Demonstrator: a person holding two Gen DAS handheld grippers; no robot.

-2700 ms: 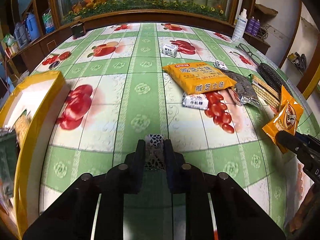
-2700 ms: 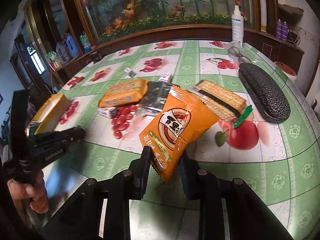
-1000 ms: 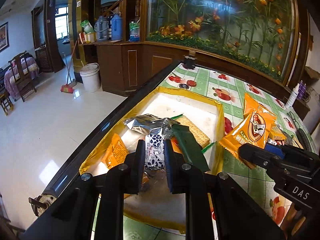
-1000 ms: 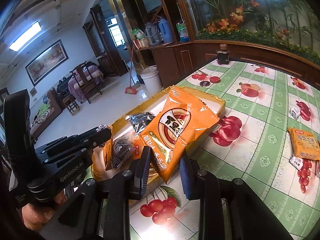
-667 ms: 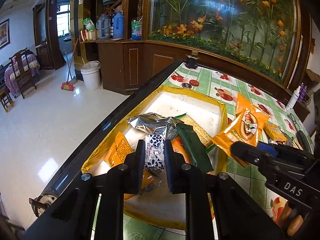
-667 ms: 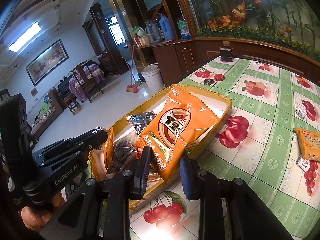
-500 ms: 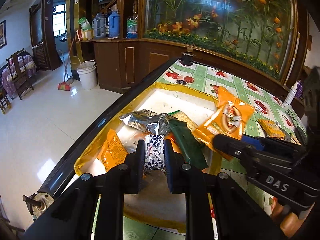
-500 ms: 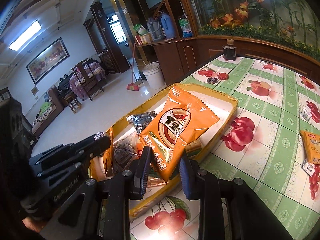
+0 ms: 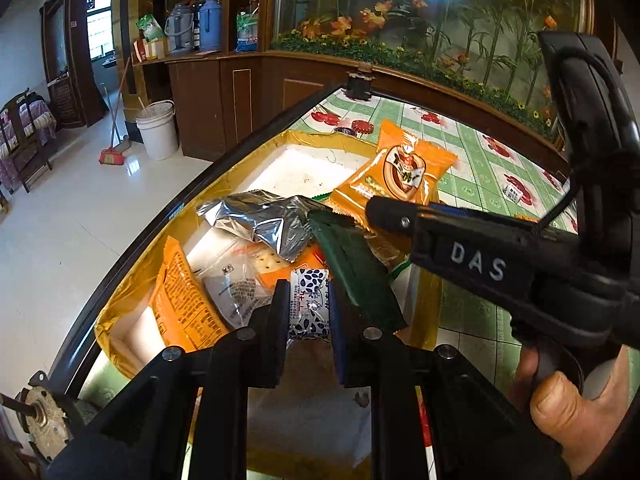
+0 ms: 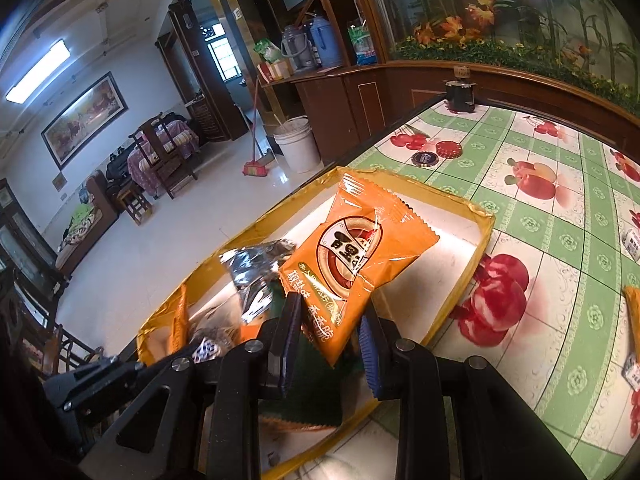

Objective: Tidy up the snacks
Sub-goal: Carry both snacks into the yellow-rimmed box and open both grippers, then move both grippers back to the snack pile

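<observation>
Left wrist view: left tool (image 9: 309,307) clamped on a small blue-and-white sachet (image 9: 310,298), poised above the near end of the yellow tray (image 9: 128,308), probably for release among packets already there; right tool crossing in from 3 o'clock.

Right wrist view: right tool (image 10: 329,336) gripped an orange snack packet (image 10: 356,258) by its lower edge, upright over the tray, table (image 10: 560,216) toward 2 o'clock.

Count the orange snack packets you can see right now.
3: one in the right gripper over the box; one upright in the box; one on the table. Others may be hidden.
</observation>
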